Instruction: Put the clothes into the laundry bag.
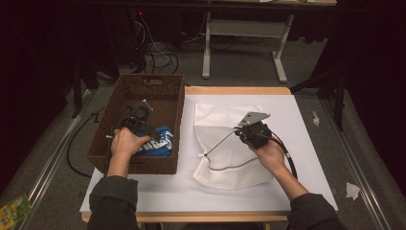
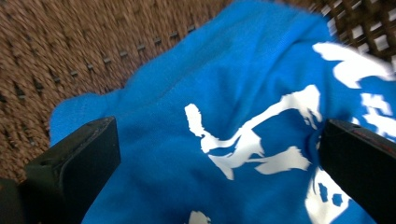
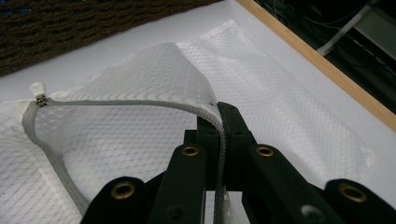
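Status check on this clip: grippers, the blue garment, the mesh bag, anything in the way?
Left gripper open, jaws straddling blue garment in wicker basket. Right gripper shut on zipper edge of mesh bag, mouth held open. Basket wall stands between garment and bag.

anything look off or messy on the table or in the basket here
Nothing stands out. The blue shirt lies crumpled in the wicker basket, and the right gripper holds up the zipper edge of the mesh bag, leaving its mouth open.

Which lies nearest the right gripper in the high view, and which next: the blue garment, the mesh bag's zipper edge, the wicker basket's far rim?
1. Zipper edge: clamped in the right gripper's jaws.
2. Blue garment: left, inside the basket.
3. Far rim: left, farthest back.
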`<state>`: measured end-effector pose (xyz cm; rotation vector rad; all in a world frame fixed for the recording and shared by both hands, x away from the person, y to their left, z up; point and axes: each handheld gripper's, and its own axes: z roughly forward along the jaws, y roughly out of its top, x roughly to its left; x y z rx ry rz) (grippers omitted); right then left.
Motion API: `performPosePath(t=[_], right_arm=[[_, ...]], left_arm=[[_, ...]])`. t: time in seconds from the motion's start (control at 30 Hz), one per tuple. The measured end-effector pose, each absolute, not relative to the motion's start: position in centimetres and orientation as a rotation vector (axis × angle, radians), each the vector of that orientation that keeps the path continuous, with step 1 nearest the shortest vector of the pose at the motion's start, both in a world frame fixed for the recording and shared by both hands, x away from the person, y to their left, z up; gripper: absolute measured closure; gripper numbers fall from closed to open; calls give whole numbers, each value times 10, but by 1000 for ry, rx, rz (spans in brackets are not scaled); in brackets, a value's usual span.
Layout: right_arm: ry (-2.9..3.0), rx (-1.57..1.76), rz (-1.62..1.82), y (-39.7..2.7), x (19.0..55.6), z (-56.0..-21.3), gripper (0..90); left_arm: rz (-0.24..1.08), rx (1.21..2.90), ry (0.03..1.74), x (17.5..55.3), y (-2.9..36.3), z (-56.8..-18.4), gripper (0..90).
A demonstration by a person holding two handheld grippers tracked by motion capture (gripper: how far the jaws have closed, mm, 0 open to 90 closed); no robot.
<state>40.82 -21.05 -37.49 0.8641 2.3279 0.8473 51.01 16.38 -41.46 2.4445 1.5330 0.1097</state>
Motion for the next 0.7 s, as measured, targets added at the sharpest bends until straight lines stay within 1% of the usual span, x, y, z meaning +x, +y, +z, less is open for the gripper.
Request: performPosePath(t=[0.13, 0.3, 0.37, 0.43, 0.5, 0.57, 0.67, 0.7], right_arm=[[2319, 823, 785, -204, 405, -379, 891], [2314, 821, 795, -203, 406, -378, 890], [2313, 826, 791, -203, 406, -379, 891], [2313, 817, 784, -201, 405, -379, 890], [2312, 808, 782, -201, 405, -379, 890], [2313, 800, 778, -200, 405, -379, 891], [2314, 806, 774, -201, 405, -379, 891], [2314, 814, 774, -200, 405, -379, 891]], left_arm=[[48, 2485, 1536, 515, 159, -427, 0], [-154, 2500, 1523, 516, 158, -433, 1], [-179, 2509, 1501, 514, 154, -434, 4], [-194, 2514, 1485, 513, 151, -434, 38], [-216, 2534, 1456, 511, 147, -435, 41], [-225, 2549, 1459, 511, 146, -437, 54], [-218, 2577, 1460, 511, 144, -440, 73], [-186, 2613, 1463, 510, 142, -441, 82]])
